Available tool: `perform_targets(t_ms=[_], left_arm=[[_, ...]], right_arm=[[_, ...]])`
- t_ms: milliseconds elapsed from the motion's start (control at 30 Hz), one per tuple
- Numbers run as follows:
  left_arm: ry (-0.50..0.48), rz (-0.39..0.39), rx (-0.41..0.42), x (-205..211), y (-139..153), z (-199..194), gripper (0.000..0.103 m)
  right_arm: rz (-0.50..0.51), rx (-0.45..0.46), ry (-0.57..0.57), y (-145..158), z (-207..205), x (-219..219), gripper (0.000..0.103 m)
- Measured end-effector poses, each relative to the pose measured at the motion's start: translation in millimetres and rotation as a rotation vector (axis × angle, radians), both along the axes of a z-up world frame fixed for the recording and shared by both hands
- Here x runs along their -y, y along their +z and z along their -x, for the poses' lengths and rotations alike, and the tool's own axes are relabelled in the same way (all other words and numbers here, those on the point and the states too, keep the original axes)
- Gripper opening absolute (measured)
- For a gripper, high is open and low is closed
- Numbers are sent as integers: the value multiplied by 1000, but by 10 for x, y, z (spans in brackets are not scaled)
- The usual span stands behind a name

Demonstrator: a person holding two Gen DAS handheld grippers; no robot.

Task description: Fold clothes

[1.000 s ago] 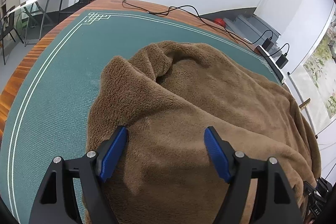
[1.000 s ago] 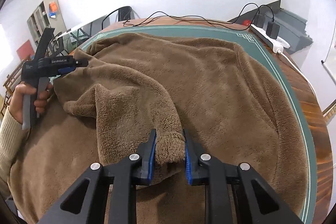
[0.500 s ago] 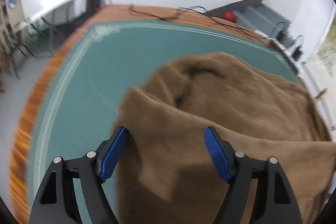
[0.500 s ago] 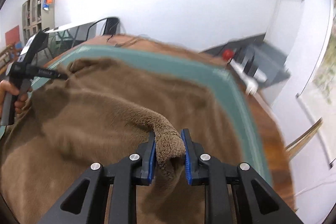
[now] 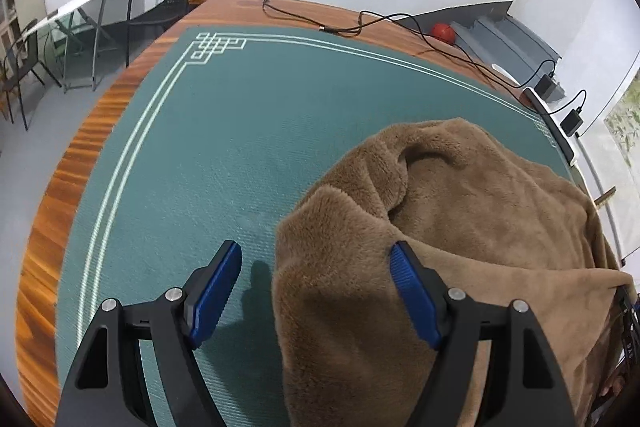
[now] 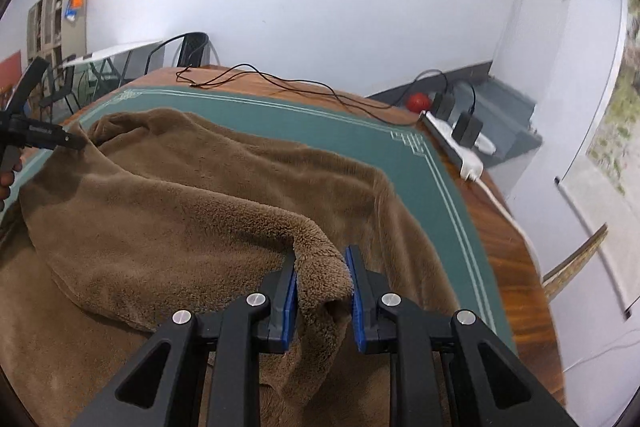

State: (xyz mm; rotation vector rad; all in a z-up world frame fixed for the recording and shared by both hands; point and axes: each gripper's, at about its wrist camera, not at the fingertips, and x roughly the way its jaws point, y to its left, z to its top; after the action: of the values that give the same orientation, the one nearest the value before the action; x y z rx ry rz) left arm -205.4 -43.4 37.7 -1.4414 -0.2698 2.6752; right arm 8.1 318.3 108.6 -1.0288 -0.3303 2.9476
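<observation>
Both of your grippers are at the brown fleece garment [image 6: 208,211], which lies spread over the green mat [image 5: 224,147] on the wooden table [image 5: 60,195], bunched and partly doubled over itself rather than flat. Your right gripper [image 6: 322,291] is clamped on a thick rolled edge of the fleece, which stands up between the blue pads as a plump fold. Your left gripper [image 5: 316,291] stands wide, nothing pinched, with one pad over bare mat and the other against a raised hump of the cloth. Judging by the deep pile and the way it slumps, this garment is soft, bulky and limp: it will sag from any hold and drag on the mat rather than slide cleanly. It looks thick enough that a doubled edge nearly fills the jaws, so take single hems or corners where you can, not the fat of a fold. Take hold at the two ends of one edge, so the cloth hangs straight between your hands. Whether this fold is an early or a late one, the bunching does not tell.
</observation>
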Motion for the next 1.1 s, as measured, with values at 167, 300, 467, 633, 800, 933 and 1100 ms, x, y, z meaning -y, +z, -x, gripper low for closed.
perform_targets(t_ms=[167,300,467,633,800,933,1100], left_arm=[[-31,6,7,-54,-53,66,80],[-59,-3,29,-120,-157,93,75],[-18,-107,2,-29,-58,79,19],[58,-106,-137,71,275,-53,17],[87,-69,-127,69,229,-4,17],[95,3,-21,50,-76,130,37],[138,24,-20,140,-76,116,70]], right_arm=[[38,15,-7,-67,14,-80,23],[23,17,0,-86,13,-38,23],[1,12,8,-40,29,7,23],[-71,-65,25,152,130,176,23],[-100,14,16,-69,545,216,23],[-23,178,-5,-437,924,23,24],[-73,175,-34,-466,934,-46,73]])
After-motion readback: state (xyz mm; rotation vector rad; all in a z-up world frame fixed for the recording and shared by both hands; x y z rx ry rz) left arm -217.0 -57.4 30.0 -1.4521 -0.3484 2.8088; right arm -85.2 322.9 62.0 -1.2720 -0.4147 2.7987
